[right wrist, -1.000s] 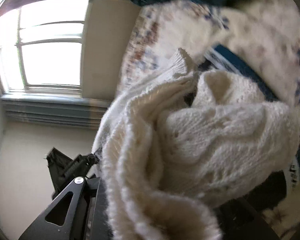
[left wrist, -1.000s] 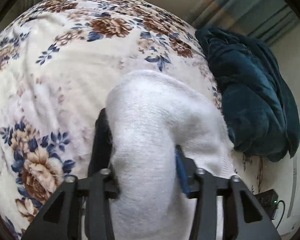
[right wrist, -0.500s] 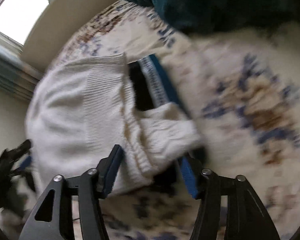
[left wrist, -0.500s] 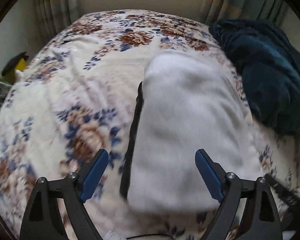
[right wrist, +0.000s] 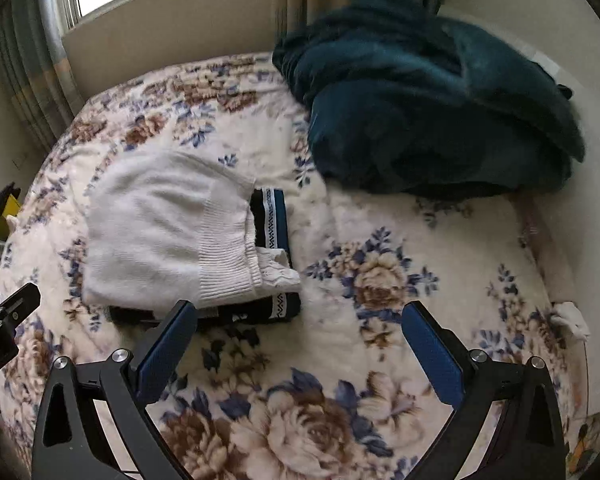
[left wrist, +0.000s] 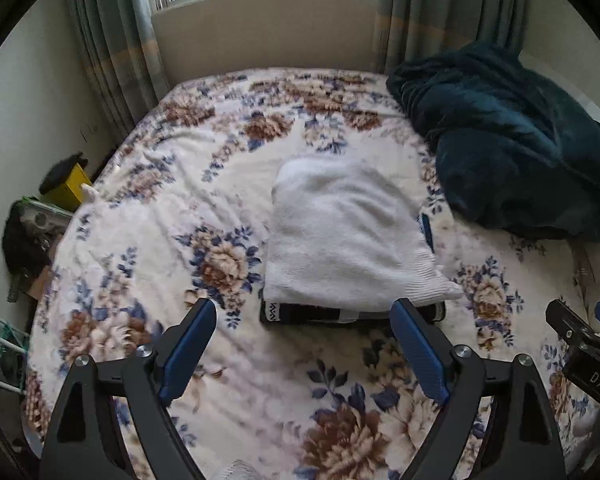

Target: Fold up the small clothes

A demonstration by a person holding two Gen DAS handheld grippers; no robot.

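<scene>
A folded white knit sweater (left wrist: 340, 236) lies on top of a folded dark garment with a white zigzag band (left wrist: 320, 314) on the floral bed. In the right wrist view the sweater (right wrist: 160, 232) covers most of the dark garment (right wrist: 274, 220). My left gripper (left wrist: 304, 328) is open and empty, just in front of the stack. My right gripper (right wrist: 298, 330) is open and empty, to the right front of the stack. Part of the right gripper (left wrist: 580, 344) shows at the right edge of the left wrist view.
A crumpled dark teal blanket (left wrist: 512, 140) lies at the bed's far right, also in the right wrist view (right wrist: 428, 108). The floral bedspread (left wrist: 180, 184) covers the bed. A yellow box (left wrist: 70, 188) and clutter stand off the left side. Curtains and a window are behind.
Both grippers let go of the white sweater and drew back. The sweater now lies folded on the dark garment, and both grippers stand open and empty.
</scene>
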